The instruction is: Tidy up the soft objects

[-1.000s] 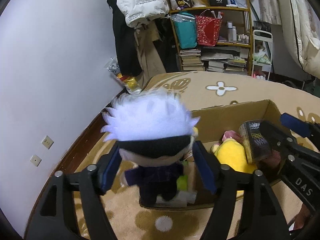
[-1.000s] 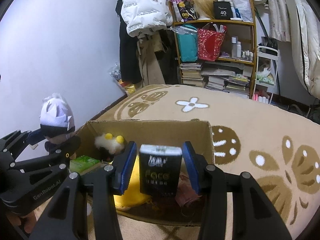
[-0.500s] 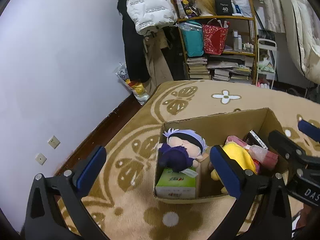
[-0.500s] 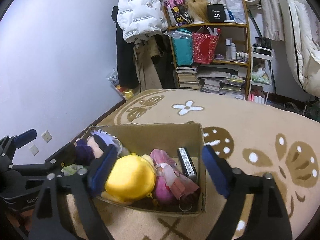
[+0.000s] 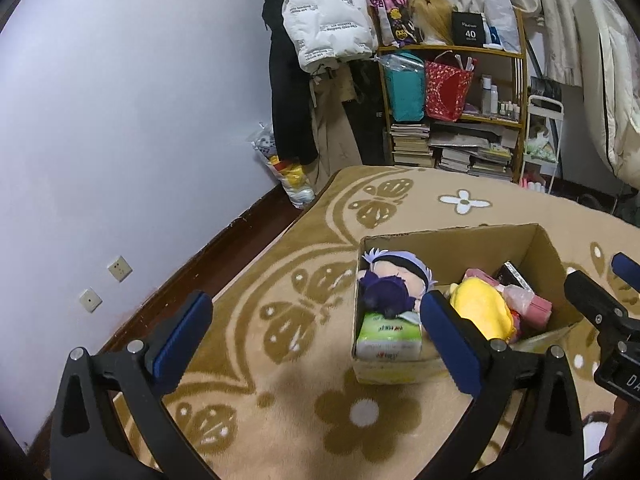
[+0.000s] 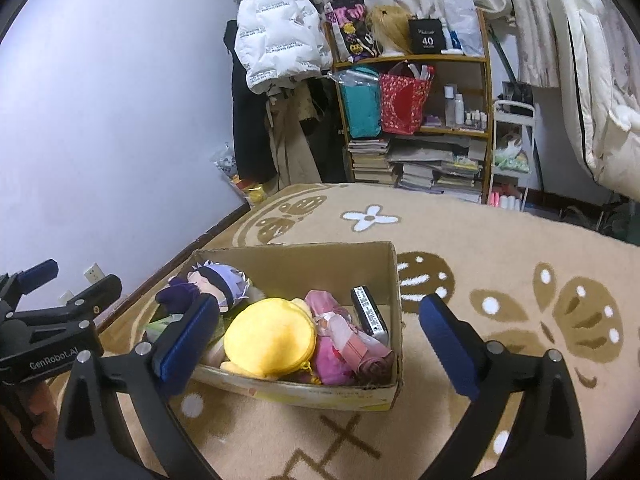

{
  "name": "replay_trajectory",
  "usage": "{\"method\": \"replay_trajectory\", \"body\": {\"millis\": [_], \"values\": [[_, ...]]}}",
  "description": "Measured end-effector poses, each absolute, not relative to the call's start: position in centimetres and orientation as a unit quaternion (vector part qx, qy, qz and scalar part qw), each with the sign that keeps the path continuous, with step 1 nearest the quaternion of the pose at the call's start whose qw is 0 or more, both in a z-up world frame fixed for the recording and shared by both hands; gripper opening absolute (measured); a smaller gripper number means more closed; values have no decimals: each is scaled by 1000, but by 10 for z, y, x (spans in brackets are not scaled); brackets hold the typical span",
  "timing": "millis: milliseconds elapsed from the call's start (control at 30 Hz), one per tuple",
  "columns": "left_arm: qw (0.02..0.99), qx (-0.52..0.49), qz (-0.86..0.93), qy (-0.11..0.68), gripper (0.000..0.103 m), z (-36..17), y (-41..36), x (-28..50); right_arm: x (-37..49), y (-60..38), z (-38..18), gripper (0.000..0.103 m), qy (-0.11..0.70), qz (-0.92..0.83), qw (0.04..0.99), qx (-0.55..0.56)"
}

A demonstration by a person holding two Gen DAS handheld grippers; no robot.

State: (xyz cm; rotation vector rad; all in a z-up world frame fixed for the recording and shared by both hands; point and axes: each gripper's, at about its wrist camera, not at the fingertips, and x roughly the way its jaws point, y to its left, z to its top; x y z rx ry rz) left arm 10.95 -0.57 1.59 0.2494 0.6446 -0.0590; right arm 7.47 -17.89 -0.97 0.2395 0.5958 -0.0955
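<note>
Left hand-held gripper (image 5: 312, 324): jaws spread wide, gripping nothing, hovering above the carpet (image 5: 304, 408). Right hand-held gripper (image 6: 316, 334): likewise spread, empty, framing the box from above.

Just ahead of both, the cardboard box (image 6: 394, 280) is sitting on the carpet. Nearest the left gripper's right finger, a green tissue pack (image 5: 388, 336) is lying against the near wall. On top of it, a white-haired plush doll (image 5: 394, 280) in purple clothes is lying on its side. Between the right gripper's fingers: a round yellow plush (image 6: 270, 338), then pink soft items (image 6: 340, 336), then a dark tissue packet (image 6: 370, 314) standing on edge against the box's right wall.

Handling judgement: plush pieces look light and compressible; take them at the torso or mid-body, since the head would deform and slip. Tissue packs are probably crushable, film-wrapped, slightly slick; pinch across the narrow faces.

Further off: bookshelf (image 6: 416, 120), white puffer jacket (image 6: 276, 36), stacked books.
</note>
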Motion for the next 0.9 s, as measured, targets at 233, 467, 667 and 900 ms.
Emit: {"method": "replay_trajectory", "body": {"millis": [233,467,667,900], "values": [[947,120,-27,298,102,35,7,84,52,-170,8,103,279,-36,953,110],[953,116,-28,280,102,52,17,58,26,-163,21,103,261,-32,959,109],[955,121,-31,271,103,53,22,40,7,-160,26,103,249,-34,961,112],[961,99,-38,257,103,55,30,24,-11,-160,30,103,239,-37,963,118]]}}
